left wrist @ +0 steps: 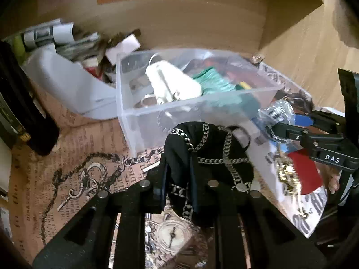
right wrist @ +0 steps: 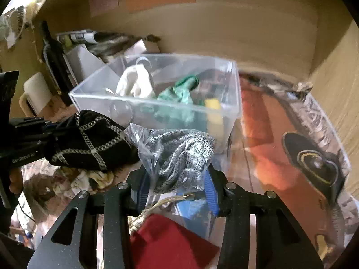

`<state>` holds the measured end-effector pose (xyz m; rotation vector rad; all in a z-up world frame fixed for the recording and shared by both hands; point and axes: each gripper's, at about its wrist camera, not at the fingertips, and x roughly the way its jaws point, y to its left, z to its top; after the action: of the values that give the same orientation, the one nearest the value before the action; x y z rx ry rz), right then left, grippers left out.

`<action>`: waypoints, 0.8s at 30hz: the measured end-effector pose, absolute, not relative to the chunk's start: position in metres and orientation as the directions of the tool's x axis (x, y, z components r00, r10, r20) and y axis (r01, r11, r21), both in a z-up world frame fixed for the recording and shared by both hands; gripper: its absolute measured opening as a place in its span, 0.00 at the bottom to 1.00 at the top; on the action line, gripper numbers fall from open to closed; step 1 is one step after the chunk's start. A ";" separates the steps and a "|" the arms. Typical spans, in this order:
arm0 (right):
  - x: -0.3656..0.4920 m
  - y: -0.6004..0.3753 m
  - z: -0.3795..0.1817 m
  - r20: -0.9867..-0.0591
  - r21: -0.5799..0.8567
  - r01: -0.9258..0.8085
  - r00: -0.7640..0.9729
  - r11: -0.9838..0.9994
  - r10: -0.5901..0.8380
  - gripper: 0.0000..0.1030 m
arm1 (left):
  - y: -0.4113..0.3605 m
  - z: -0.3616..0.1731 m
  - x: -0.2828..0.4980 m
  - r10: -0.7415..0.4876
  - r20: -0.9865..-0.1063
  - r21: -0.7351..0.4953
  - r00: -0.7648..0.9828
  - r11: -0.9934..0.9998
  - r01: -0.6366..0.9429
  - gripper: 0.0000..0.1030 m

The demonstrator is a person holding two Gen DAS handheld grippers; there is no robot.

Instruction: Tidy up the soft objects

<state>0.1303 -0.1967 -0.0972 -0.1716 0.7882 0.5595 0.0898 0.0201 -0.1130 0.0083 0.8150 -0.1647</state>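
Two grippers each carry one soft item just short of one clear plastic bin (right wrist: 157,103); going left to right in the right wrist view, the left gripper (left wrist: 178,168) is clamped on a black cloth with a chain print (right wrist: 89,141), then the right gripper (right wrist: 177,179) pinches a clear bag holding a grey speckled knit (right wrist: 177,154), and the bin stands beyond both, its near wall just past the bag; to do this step well, I judge each bundle should be lifted clear of the near rim before the jaws let go, one hand at a time so the two loads do not tangle, and the slippery bag kept pinched until it is over the opening; inside the bin I count three soft pieces from left to right, one white cloth (right wrist: 136,85), one green cloth (right wrist: 181,92) and one yellow piece (right wrist: 213,104), with darker things behind that are too blurred to count; one red cloth (right wrist: 170,244) lies below the right gripper on the printed table cover (left wrist: 67,179), not yet picked up.
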 end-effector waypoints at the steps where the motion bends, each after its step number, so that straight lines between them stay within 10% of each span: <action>1: 0.127 -0.198 -0.092 -0.700 0.056 -0.537 0.580 0.842 0.416 0.38 | 0.019 -0.109 0.089 -0.147 -0.717 -0.056 0.681 0.987 0.153 0.16; 24: 0.117 -0.204 -0.004 -0.464 0.017 -0.532 0.746 0.847 0.478 0.38 | 0.016 -0.014 0.068 -0.167 -0.480 -0.038 0.861 0.985 0.170 0.15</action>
<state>0.1172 -0.2037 -0.0044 -0.1189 0.4746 0.5540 0.0682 0.0163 -0.0142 0.0063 0.5034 -0.1769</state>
